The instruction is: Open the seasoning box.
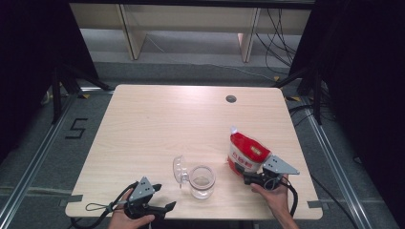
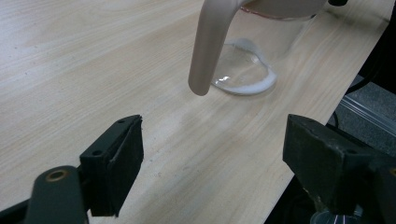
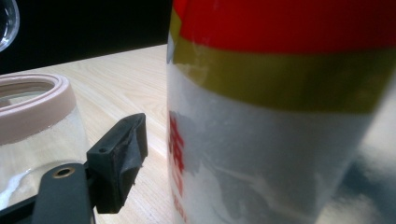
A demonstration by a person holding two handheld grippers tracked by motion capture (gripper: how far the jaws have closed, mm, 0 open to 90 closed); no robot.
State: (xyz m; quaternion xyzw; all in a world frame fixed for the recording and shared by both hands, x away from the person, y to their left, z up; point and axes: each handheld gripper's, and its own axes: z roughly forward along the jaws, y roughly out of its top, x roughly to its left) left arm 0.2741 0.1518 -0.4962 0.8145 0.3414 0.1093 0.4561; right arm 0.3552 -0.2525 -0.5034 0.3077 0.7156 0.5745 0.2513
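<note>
Table (image 1: pixel 157 124) is light wood. My red-and-white bag (image 1: pixel 245 153) stands upright at its right-front part, just right of the glass jar (image 1: pixel 201 181). In the right gripper view the bag sits right in front of my right tool (image 1: pixel 252 179); its jaws are wide, one black pad (image 3: pixel 119 161) stands just clear of the bag's side, the other jaw is hidden behind the bag, so I can't tell whether it touches. Jar's clear lid (image 1: pixel 179 169) leans at its left side. My left tool (image 1: pixel 162 208) is at the front-left edge, jaws wide apart, holding nothing, pointed toward the jar.
</note>
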